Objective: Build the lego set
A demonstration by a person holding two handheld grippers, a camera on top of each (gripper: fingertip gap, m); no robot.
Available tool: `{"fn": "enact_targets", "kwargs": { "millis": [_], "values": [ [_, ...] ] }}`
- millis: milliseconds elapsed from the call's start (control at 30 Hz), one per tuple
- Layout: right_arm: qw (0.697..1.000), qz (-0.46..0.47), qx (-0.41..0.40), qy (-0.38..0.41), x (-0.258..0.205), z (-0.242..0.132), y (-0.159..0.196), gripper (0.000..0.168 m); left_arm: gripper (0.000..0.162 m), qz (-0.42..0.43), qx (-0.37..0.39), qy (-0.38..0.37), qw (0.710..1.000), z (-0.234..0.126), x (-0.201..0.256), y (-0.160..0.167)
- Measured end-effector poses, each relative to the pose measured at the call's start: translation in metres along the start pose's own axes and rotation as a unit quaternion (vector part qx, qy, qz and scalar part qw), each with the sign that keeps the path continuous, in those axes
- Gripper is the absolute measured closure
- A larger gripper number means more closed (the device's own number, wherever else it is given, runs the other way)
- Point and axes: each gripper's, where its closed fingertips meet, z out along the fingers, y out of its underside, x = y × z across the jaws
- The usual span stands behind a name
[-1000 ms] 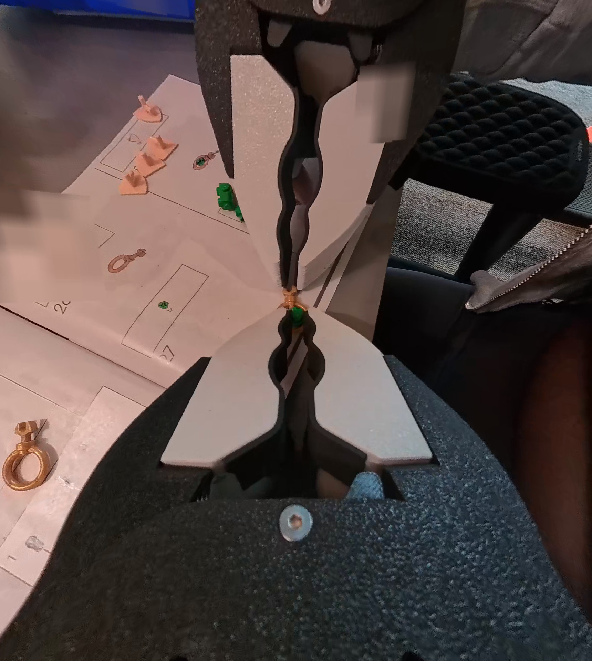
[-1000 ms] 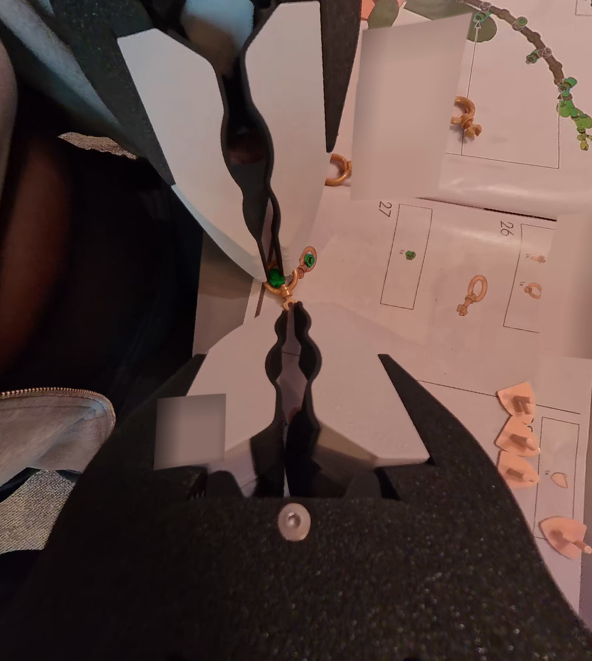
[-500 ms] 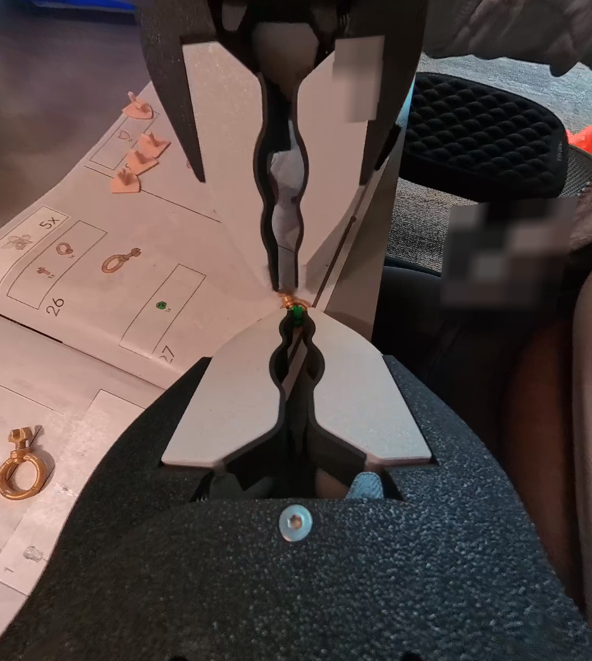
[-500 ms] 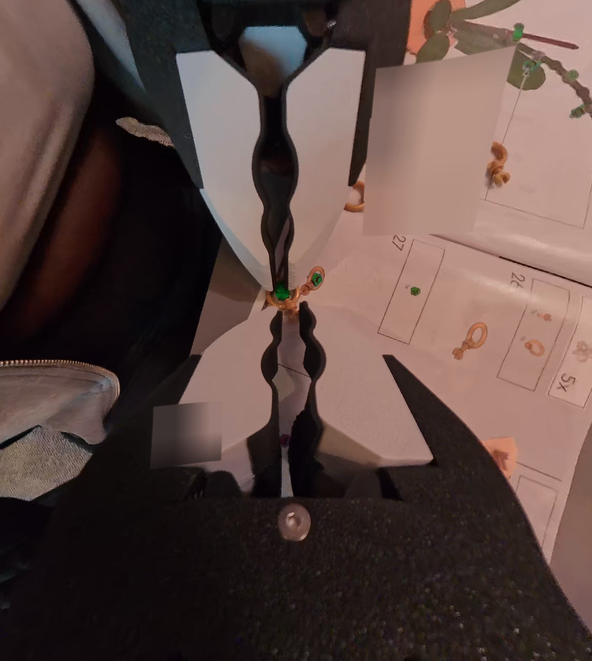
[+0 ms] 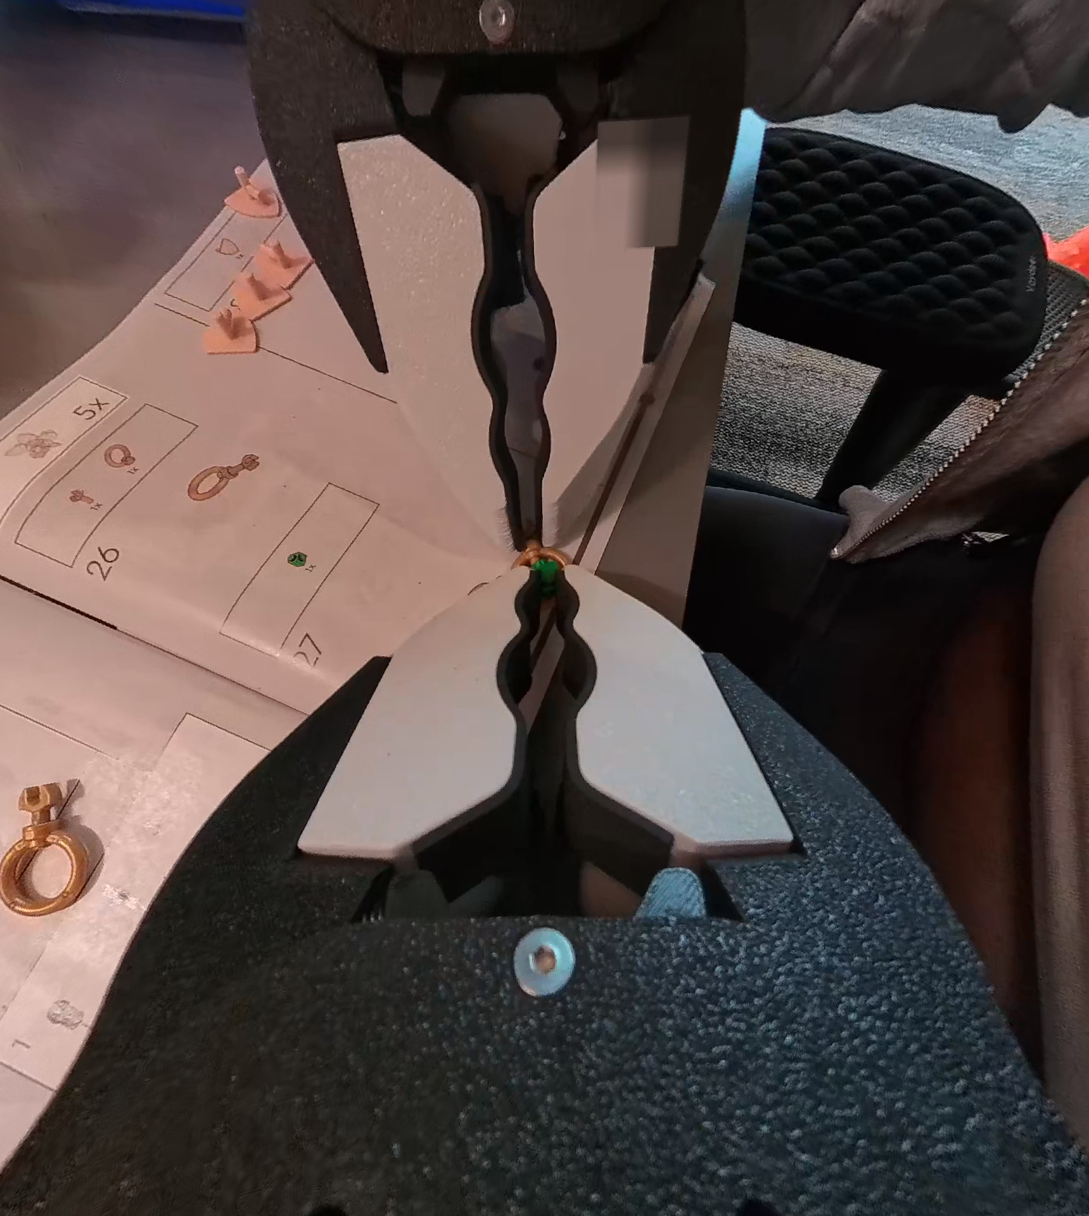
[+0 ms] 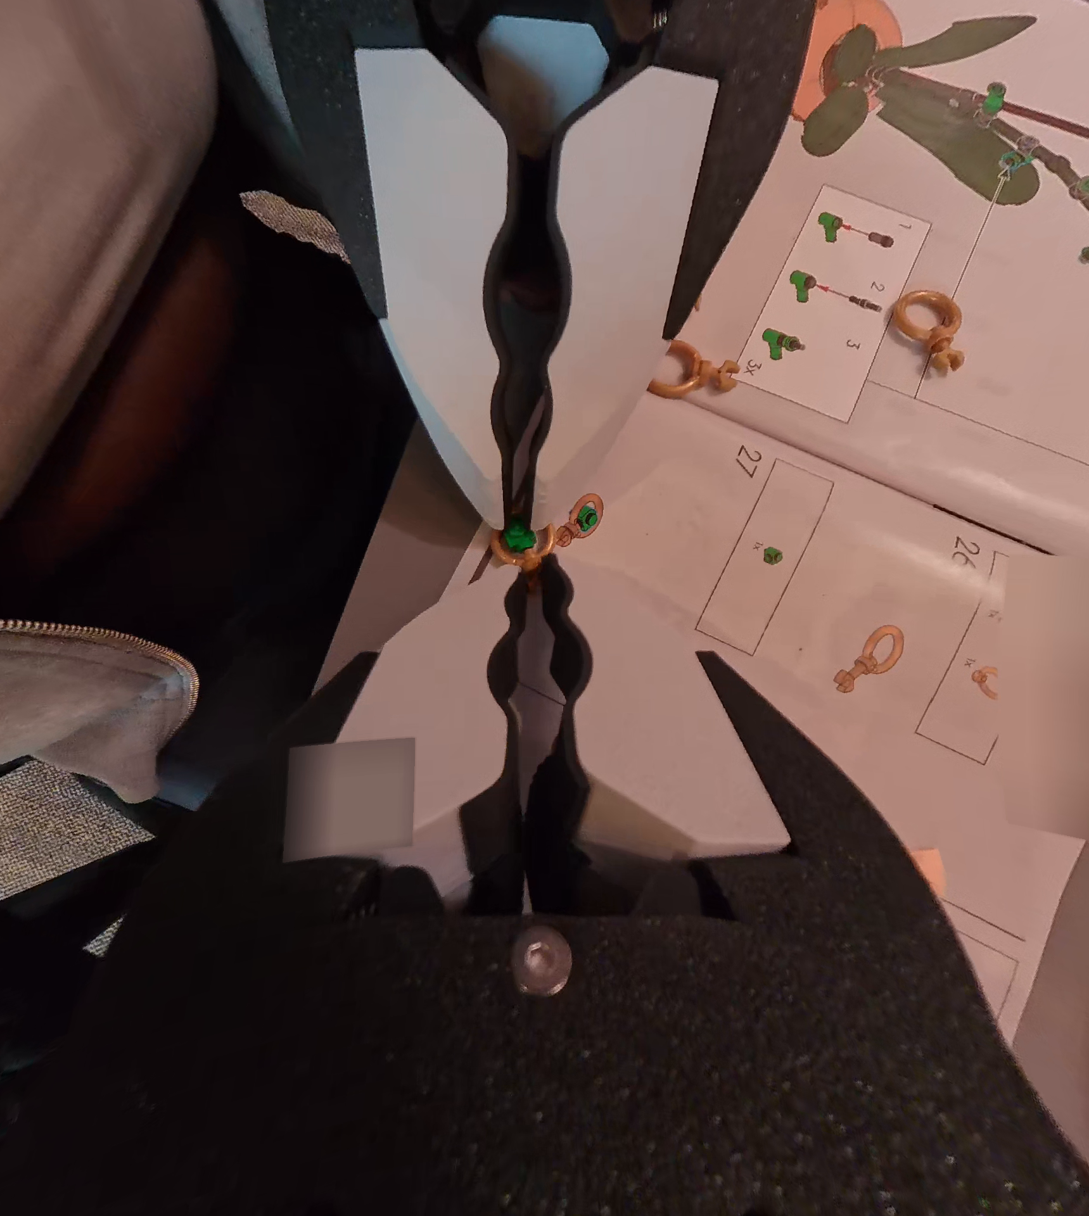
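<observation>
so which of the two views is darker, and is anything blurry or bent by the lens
The right wrist view is darker: the right gripper body is nearly black and the left side falls into shadow, while the gold ring and green piece stay sharp. The left wrist view is brighter; its top-left corner is blurred, and the instruction booklet edges bow from the wide-angle lens.

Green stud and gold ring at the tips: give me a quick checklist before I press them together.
1. Left gripper shut on green stud: ok.
2. Right gripper shut on gold ring: ok.
3. Stud lined up inside the ring's opening: ok, seen in right wrist view.
4. Stud fully seated in ring: cannot tell, tips hide the joint.
5. Parts held over the booklet, so a drop lands on paper: cannot tell, they hang near its edge.
6. Spare rings lie apart from the tips: ok.
</observation>
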Motion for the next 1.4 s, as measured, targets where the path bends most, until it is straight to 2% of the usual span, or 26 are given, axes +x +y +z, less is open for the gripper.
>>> {"fn": "enact_targets", "kwargs": {
  "millis": [33, 467, 567, 633, 700, 867, 1000, 1100, 1233, 1400],
  "values": [
    [1.0, -0.002, 0.003, -0.002, 0.0, 0.0, 0.0, 0.164, 0.159, 0.0, -0.001, 0.0, 1.0, 0.0, -0.001, 0.0],
    [1.0, 0.006, 0.025, -0.008, 0.001, 0.0, -0.001, 0.166, 0.162, -0.001, -0.015, -0.013, 1.0, 0.0, -0.001, 0.001],
    [0.998, 0.013, 0.056, -0.003, 0.002, -0.004, -0.008, 0.168, 0.162, -0.002, -0.016, -0.012, 1.0, 0.0, -0.001, 0.001],
    [0.996, 0.026, 0.073, -0.033, -0.005, -0.004, -0.013, 0.168, 0.162, -0.003, -0.017, -0.013, 1.0, 0.0, -0.002, 0.0],
    [0.998, 0.027, 0.039, -0.036, -0.007, 0.001, -0.002, 0.168, 0.162, -0.003, -0.019, -0.013, 1.0, 0.001, -0.002, 0.0],
    [0.998, 0.031, 0.061, -0.011, 0.001, -0.008, -0.005, 0.168, 0.162, -0.004, -0.022, -0.014, 1.0, 0.001, -0.002, 0.001],
    [1.0, -0.011, 0.027, -0.004, 0.004, -0.006, -0.002, 0.157, 0.162, -0.002, -0.025, -0.015, 1.0, 0.001, -0.002, 0.001],
    [0.999, -0.048, 0.001, -0.019, 0.007, -0.002, -0.002, 0.155, 0.162, -0.002, -0.026, -0.016, 1.0, 0.001, -0.002, 0.001],
    [0.996, -0.064, -0.029, -0.051, 0.004, 0.0, 0.001, 0.158, 0.162, -0.004, -0.025, -0.017, 1.0, 0.001, -0.002, 0.001],
    [0.998, -0.06, -0.017, -0.031, 0.003, -0.001, 0.002, 0.162, 0.162, -0.006, -0.023, -0.018, 1.0, 0.002, -0.002, 0.001]
  ]
}}
